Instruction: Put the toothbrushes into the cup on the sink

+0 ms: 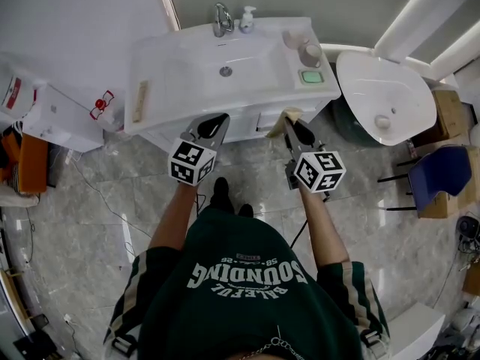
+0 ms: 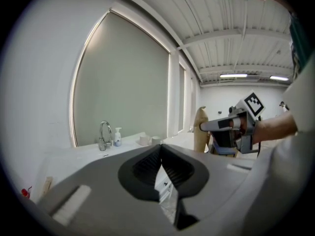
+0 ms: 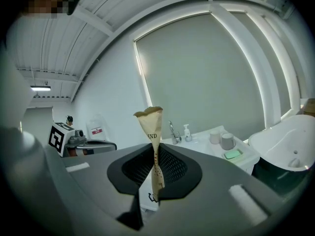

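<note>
My right gripper [image 1: 290, 124] is shut on a tan paper toothbrush packet [image 1: 289, 115] in front of the white sink [image 1: 165, 81]. In the right gripper view the packet [image 3: 152, 132] stands upright, pinched between the jaws. Two cups [image 1: 310, 53] sit at the sink's back right corner, and they also show in the right gripper view, cups [image 3: 227, 140]. A second tan packet [image 1: 139, 100] lies on the sink's left rim. My left gripper [image 1: 220, 118] hovers at the sink's front edge, shut with nothing in it. From the left gripper view the right gripper [image 2: 203, 127] shows at the right.
A faucet [image 1: 221, 19] and a soap bottle [image 1: 247, 19] stand at the back of the basin. A green soap bar [image 1: 311, 76] lies near the cups. To the right is a white tub [image 1: 386, 96], beyond it a blue chair [image 1: 439, 171]. A white box [image 1: 52, 115] stands left.
</note>
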Motion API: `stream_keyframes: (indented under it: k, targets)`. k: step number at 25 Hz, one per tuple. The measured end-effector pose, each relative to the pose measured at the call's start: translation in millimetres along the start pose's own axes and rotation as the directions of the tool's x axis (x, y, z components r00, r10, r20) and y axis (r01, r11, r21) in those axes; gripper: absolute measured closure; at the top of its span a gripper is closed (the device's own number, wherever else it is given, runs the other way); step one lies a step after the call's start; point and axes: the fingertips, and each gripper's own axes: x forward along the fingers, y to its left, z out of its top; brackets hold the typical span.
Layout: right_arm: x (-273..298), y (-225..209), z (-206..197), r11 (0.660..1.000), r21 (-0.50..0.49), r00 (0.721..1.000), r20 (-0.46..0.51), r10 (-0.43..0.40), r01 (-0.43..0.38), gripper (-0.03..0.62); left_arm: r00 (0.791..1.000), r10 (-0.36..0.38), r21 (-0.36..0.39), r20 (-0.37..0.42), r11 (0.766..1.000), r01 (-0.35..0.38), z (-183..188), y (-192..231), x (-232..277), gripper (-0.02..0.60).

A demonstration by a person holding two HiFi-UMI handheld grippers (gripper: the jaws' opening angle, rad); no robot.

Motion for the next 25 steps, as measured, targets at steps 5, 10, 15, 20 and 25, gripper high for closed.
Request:
stream_keyframes:
  k: [5, 10, 15, 20, 25]
  targets:
    - [18.7, -18.1, 2.3, 1.0, 0.005, 1.0, -0.011, -0.007, 0.007, 0.563, 1.0, -0.02, 0.0, -0.01, 1.0, 0.02, -0.1, 8.8, 26.7, 0.531]
    - [50.6, -33.0, 8.2, 1.0, 0.009, 1.0, -0.008, -0.012, 0.012, 0.563, 0.999, -0.045, -0.008, -0.014, 0.999, 0.044, -1.8, 31.9, 60.6, 0.531]
    - [100.5, -50.0, 16.8, 1.0, 0.006, 1.0, -0.021, -0.013, 0.013, 0.563, 0.998, -0.068, -0.012, 0.002, 0.998, 0.068, 9.2, 69.2, 105.3, 0.531]
    - [166.2, -65.6, 33.2, 1.0, -0.002, 0.999, -0.035, -0.024, 0.024, 0.563, 0.995, -0.098, -0.013, -0.001, 0.995, 0.098, 17.8, 117.3, 149.6, 0.531]
    - [230.9, -71.7, 54.0, 0.999, -0.006, 0.999, -0.032, -0.033, 0.033, 0.563, 0.991, -0.131, 0.002, -0.009, 0.991, 0.131, 27.3, 163.9, 179.6, 0.531]
